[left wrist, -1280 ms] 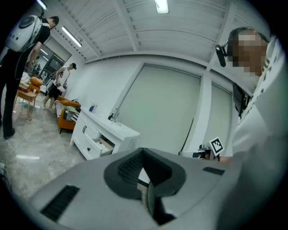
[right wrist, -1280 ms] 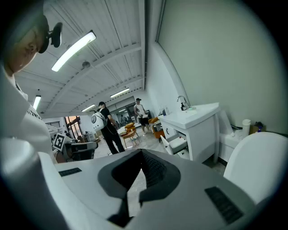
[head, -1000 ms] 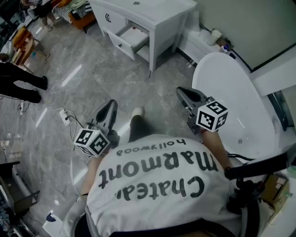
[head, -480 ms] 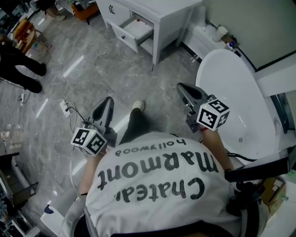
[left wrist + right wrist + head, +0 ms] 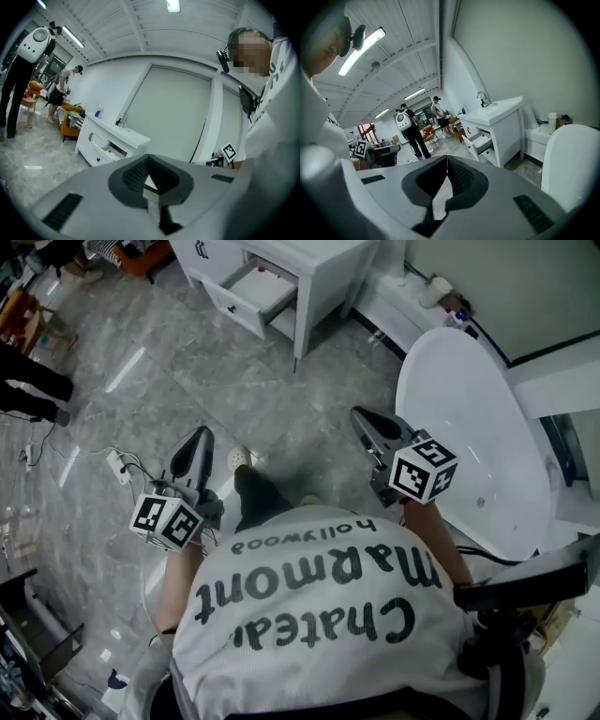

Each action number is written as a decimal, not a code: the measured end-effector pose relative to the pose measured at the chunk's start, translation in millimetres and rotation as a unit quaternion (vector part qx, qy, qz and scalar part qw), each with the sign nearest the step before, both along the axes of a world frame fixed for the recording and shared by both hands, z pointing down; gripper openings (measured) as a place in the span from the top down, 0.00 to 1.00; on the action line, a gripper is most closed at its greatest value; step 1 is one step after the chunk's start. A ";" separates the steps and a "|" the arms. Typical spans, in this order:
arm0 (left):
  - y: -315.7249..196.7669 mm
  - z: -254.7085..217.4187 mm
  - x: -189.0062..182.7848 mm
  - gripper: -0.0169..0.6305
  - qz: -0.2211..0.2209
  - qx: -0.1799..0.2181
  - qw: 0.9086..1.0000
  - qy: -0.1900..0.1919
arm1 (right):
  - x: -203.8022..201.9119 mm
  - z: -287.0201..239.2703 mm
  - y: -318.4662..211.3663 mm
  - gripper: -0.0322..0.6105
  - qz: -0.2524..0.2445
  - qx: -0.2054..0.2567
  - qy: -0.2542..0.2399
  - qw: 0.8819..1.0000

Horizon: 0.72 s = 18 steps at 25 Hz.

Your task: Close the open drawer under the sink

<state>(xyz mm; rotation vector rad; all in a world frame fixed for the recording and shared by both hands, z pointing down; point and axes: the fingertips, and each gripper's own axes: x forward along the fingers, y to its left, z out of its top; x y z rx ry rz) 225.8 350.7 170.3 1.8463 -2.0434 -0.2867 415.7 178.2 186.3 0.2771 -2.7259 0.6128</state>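
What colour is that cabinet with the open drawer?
The cabinet is white, clearest in the head view.

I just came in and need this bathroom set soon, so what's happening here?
A person holds the left gripper and right gripper, both shut and empty, well short of the white vanity. Its drawer stands open; nothing touches it. A bathtub is at their right.
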 end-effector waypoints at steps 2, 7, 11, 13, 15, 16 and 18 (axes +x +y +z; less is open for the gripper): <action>-6.2 3.4 -20.8 0.96 0.005 -0.012 1.000 -0.002 | -24.7 4.0 0.6 0.93 0.000 0.005 0.011 1.000; -21.4 16.7 -75.0 0.96 0.021 -0.031 0.999 0.023 | -83.5 17.9 -3.7 0.93 0.008 -0.016 0.037 0.999; -43.2 20.1 -130.7 0.96 0.047 -0.030 0.998 0.031 | -144.9 23.4 -11.0 0.93 0.006 -0.026 0.057 0.998; -54.2 22.9 -161.7 0.96 0.067 -0.029 0.997 0.032 | -184.7 25.3 -14.8 0.93 0.003 -0.020 0.068 0.997; -60.9 24.7 -178.8 0.96 0.087 -0.031 0.995 0.024 | -212.8 24.2 -16.2 0.93 0.002 -0.016 0.068 0.998; -62.8 24.9 -180.6 0.96 0.095 -0.032 0.995 0.020 | -219.5 22.3 -15.9 0.93 0.002 -0.013 0.066 0.998; -66.3 24.7 -177.2 0.96 0.110 -0.036 0.993 0.017 | -222.3 18.3 -14.9 0.93 0.005 -0.007 0.062 0.998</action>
